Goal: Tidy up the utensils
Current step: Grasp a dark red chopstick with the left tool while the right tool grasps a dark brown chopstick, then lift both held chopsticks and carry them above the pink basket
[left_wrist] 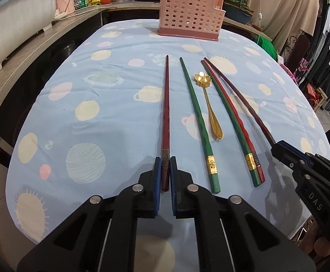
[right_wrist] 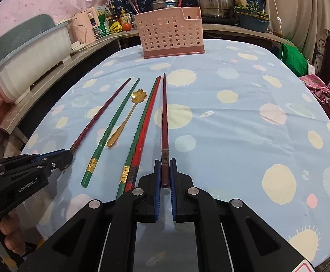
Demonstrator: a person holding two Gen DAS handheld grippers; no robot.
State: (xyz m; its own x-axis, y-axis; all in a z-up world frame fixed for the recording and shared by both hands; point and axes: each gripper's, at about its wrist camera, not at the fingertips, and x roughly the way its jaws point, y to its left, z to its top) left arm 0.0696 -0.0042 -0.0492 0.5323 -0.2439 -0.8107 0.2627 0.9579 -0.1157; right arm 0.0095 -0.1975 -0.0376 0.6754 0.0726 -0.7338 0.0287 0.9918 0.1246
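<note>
**Two chopsticks gripped, nothing in the holder yet**

You are near the start. Your left gripper (left_wrist: 164,170) has its jaws closed narrow on the butt end of the dark red chopstick (left_wrist: 166,104) at the left of the row. Your right gripper (right_wrist: 164,170) is clamped the same way on the butt of the dark chopstick (right_wrist: 164,113) at the right of the row. Both sticks seem to lie on the blue tablecloth (left_wrist: 110,122), not yet lifted, though that is hard to tell.

Between them, untouched, lie a single green chopstick (left_wrist: 196,117), the gold spoon (left_wrist: 208,104) just beside it, and a green and a red chopstick (left_wrist: 230,117) lying side by side.

The pink holder (left_wrist: 188,15) stands upright at the far end of the table, well apart from the row. Whether it already holds anything you cannot tell. All of the row is left to move.
</note>
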